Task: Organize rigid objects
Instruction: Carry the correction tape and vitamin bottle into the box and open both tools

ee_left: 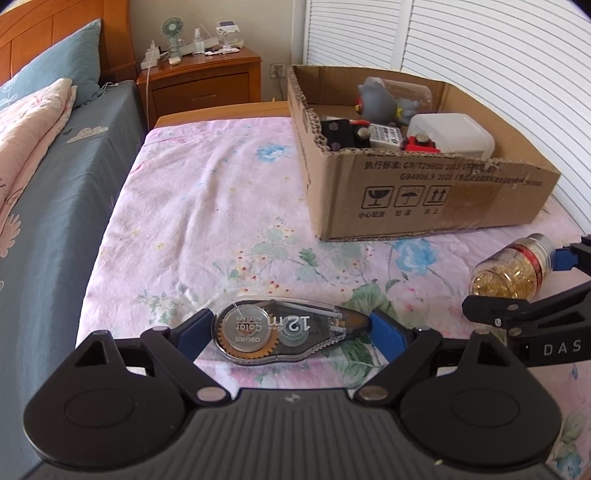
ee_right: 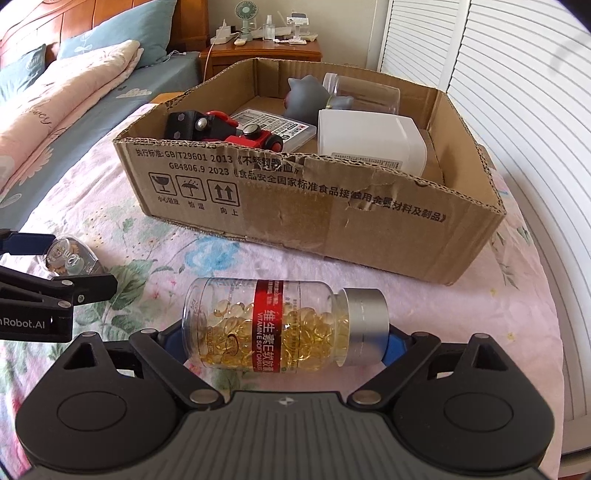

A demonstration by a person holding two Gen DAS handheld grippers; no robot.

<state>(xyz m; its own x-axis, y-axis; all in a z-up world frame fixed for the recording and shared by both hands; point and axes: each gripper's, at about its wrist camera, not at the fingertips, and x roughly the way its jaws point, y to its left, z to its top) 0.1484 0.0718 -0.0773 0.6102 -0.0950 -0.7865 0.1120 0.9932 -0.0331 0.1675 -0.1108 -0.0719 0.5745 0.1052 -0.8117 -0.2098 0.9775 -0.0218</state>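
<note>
Tape dispenser (ee_left: 291,330) sits low centre, pinched lengthwise in your left tongs (ee_left: 291,332); further right, your right tongs (ee_right: 284,338) clamp the bottle (ee_right: 284,325) end to end, likely both bound for the box (ee_right: 295,206) above.

A daylit bedroom. A pink floral sheet (ee_left: 207,206) covers a low bed in the foreground. Beside it stands a taller bed with a grey-blue cover (ee_left: 55,206), a pink quilt (ee_left: 33,118), a blue pillow (ee_left: 55,62) and a wooden headboard (ee_left: 62,22). A wooden nightstand (ee_left: 203,79) stands against the cream wall (ee_left: 218,14). White louvred doors (ee_left: 461,40) line the right side
</note>
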